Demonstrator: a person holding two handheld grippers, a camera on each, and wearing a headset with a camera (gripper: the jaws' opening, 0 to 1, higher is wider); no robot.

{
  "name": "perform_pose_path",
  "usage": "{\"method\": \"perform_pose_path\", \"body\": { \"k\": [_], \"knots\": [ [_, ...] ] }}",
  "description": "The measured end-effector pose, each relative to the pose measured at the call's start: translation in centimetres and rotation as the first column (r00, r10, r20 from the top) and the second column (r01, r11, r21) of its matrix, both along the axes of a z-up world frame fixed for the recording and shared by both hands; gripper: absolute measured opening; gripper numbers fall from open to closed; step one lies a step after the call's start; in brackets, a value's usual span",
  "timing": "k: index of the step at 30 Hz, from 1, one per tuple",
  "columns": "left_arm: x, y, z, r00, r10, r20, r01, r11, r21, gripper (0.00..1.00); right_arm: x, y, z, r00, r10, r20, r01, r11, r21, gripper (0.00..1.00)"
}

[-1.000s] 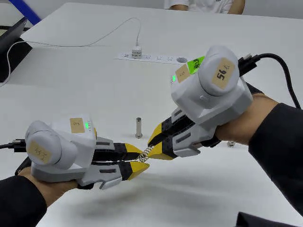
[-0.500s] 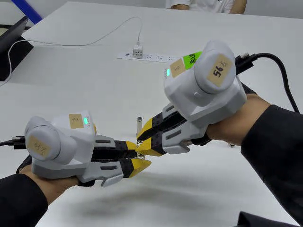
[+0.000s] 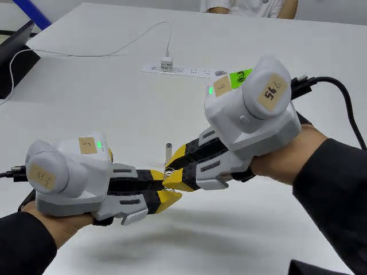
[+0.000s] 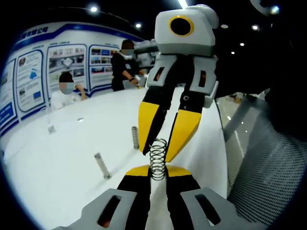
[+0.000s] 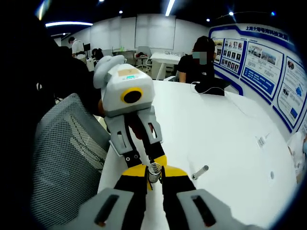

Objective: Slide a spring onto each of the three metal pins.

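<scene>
The wide white table carries everything, and the two grippers meet above its near part, tip to tip. The right gripper, a grey-white body with black jaws and yellow tips, comes down slanting from the right side. The left gripper, of the same make, lies lower and points toward it.

At the far side of the table lies a long white power strip with a white cable.

On the table surface beyond the jaws stands a short grey metal pin, upright. A second metal pin stands behind it, also upright and apart from it.

The smallest thing is the spring. It is a little coil of thin silver wire, straight, with open turns evenly spaced. It is in the air above the table, not on any pin. Its lower end sits between the yellow tips of the left gripper, whose jaws are narrow and closed on it. Its upper end goes between the right gripper's yellow tips, which are also drawn in to the coil's width and grip it.
</scene>
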State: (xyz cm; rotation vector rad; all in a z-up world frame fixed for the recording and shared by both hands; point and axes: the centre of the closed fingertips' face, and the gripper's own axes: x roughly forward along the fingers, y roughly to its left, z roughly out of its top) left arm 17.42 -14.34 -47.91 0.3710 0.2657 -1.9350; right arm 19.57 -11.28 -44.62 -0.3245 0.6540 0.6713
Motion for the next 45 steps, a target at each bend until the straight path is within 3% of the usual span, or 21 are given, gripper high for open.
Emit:
{"method": "perform_pose_path", "body": {
  "k": [10, 28, 45],
  "knots": [
    [0.5, -0.1, 0.2, 1.000, 0.018, 0.013, -0.018, 1.000, -0.014, 0.12, 0.5, -0.1, 0.3, 1.000, -0.021, 0.012, 0.020, 0.999, 0.030, 0.12],
    [2.9, 0.2, 0.3, 0.993, 0.114, -0.009, -0.114, 0.993, -0.016, 0.36, 2.0, -2.4, 2.3, 0.994, -0.091, 0.062, 0.089, 0.995, 0.034, 0.12],
    [3.9, 0.5, 0.1, 0.984, 0.174, -0.035, -0.174, 0.985, -0.010, 0.48, 4.8, -5.1, 3.8, 0.973, -0.186, 0.138, 0.179, 0.982, 0.056, 0.12]
  ]
}}
